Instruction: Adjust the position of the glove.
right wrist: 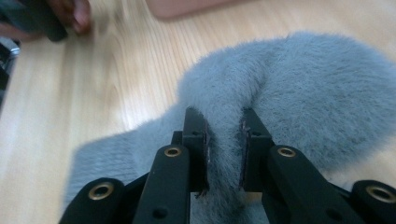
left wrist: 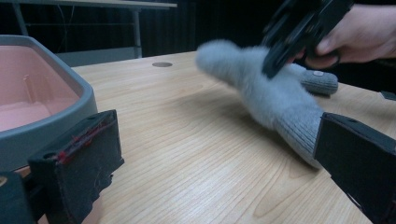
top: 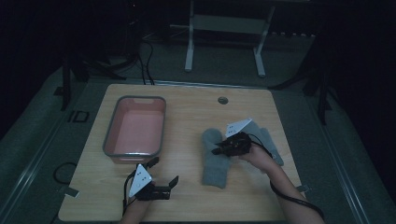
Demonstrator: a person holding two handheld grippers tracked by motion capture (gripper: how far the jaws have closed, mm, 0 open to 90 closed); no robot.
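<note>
**Right gripper pinches a grey mitten while the left waits by the bin**

High view first: two fuzzy grey mittens lie on the right half of the wooden table (top: 187,116), the near mitten (top: 214,161) flat with its cuff toward the person, the second mitten (top: 268,140) partly under the right hand. The right gripper (top: 219,150) sits on the near mitten, and its own view shows both jaws drawn in on a raised fold of the fleece, so it is clamped on that mitten. The left gripper (top: 164,173) rests low at the table's front edge, jaws spread wide with nothing between them, just in front of the pink, grey-rimmed bin (top: 161,126), which looks bare inside.

I'd judge the step in hand to be picking up the first mitten, probably for that bin. The next move calls for a clean lift, then a carry leftward over the bin's rim. Fleece is slippery and only a thin fold is caught, so the hold could slide off on the way.
</note>
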